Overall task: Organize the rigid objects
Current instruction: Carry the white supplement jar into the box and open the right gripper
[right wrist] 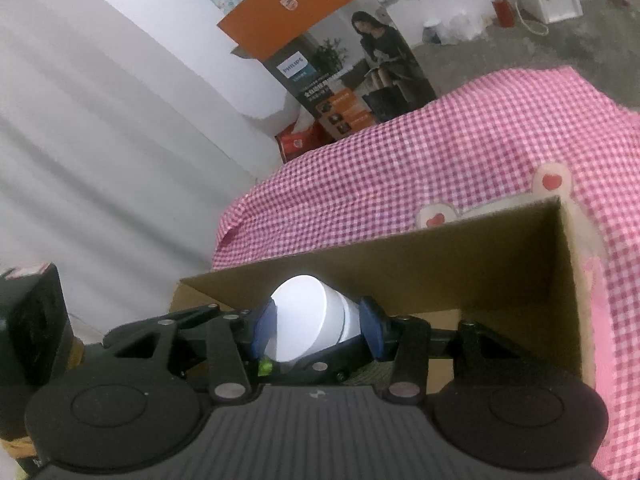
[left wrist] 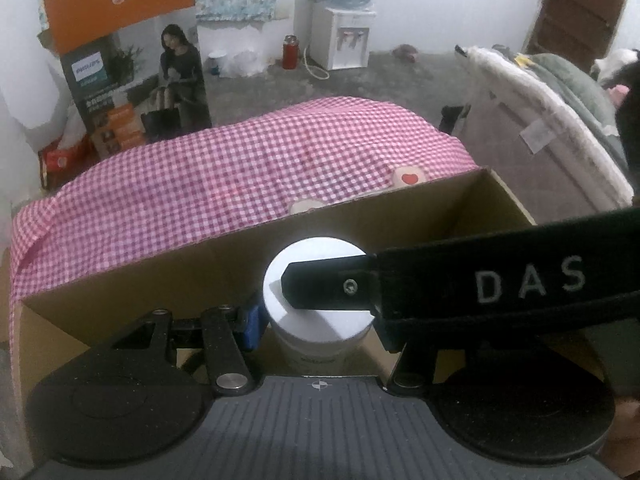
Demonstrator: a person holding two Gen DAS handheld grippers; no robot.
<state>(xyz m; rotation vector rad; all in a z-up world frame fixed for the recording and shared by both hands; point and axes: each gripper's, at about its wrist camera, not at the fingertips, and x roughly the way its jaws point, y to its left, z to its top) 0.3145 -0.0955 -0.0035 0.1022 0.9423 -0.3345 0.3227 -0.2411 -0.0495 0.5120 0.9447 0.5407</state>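
Right gripper (right wrist: 318,330): both blue pads (right wrist: 264,330) pressed against the sides of a white jar (right wrist: 308,320), jaws clamped on it; the jar sits tilted, its flat white lid toward the camera. It hangs over the open cardboard box (right wrist: 500,248), near the box's left end, in front of the far wall. Left gripper (left wrist: 316,320): the one blue pad (left wrist: 251,326) in sight lies against the left side of the white jar (left wrist: 316,292); the other side is hidden behind a black strap (left wrist: 500,280) lettered "DAS" that crosses the lid, so whether these jaws grip it I cannot tell. The jar is inside the cardboard box (left wrist: 160,264), upright in this view, close to the far wall. The box rests on a pink checked cloth (left wrist: 240,168), with small heart-marked tags (left wrist: 407,178) just behind its far rim. Beyond the cloth: a tall printed carton (left wrist: 132,92) on the floor, a water dispenser (left wrist: 344,36) against the wall, a red flask (left wrist: 290,51) beside it.
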